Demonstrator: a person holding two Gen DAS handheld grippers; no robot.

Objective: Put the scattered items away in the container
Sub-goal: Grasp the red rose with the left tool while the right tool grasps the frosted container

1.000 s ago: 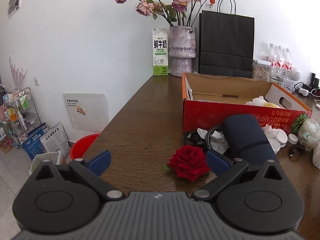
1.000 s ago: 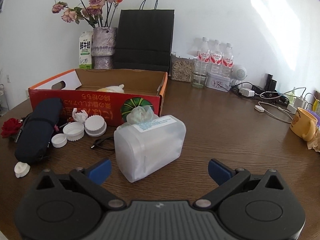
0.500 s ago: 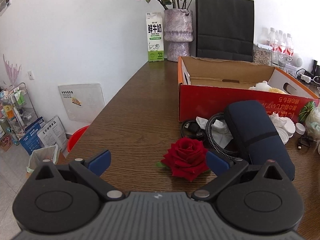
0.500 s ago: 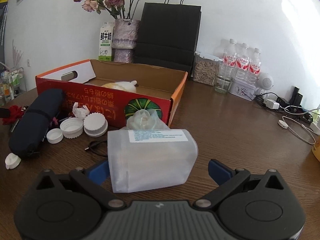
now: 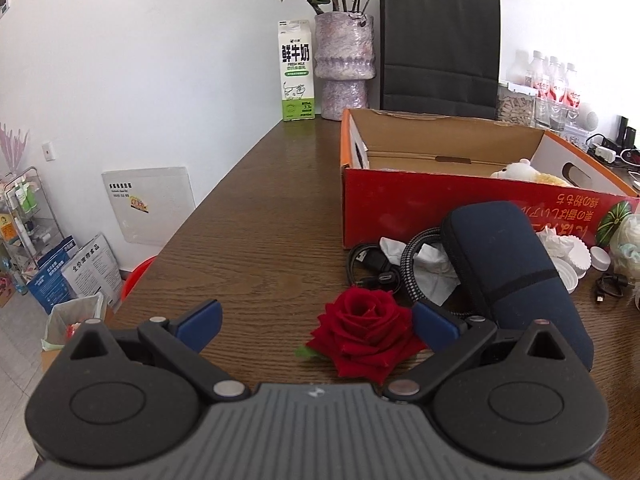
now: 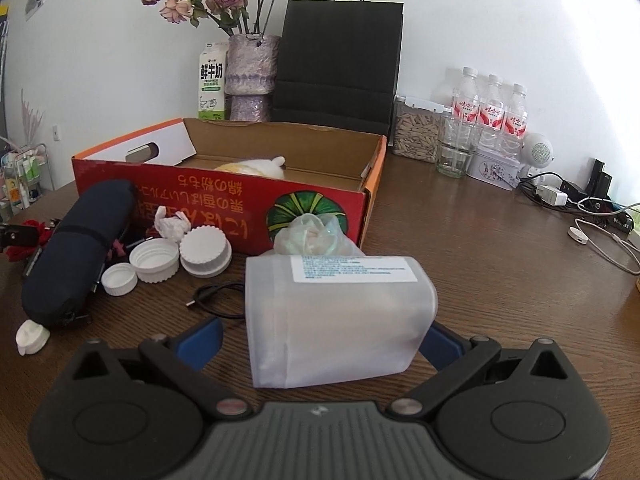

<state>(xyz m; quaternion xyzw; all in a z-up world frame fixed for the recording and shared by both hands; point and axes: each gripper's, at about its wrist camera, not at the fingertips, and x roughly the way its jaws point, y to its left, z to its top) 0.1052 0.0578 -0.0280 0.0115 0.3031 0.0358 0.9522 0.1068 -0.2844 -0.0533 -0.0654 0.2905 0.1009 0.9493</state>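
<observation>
A dark pouch, cables and white caps crowd the bench before the red box. The left hand-held gripper gapes around a rose; the right hand-held gripper, also spread, flanks a frosted jar lying crosswise.

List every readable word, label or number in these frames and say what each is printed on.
"鲜牛奶" and "FRESH MILK": on the milk carton by the vase; its smaller print is blurred.
Yellow characters on the red cardboard box: printed upside down, not reliably readable.
White label on the translucent plastic jar: too small to read.
Red labels on the water bottles: blurred.
</observation>
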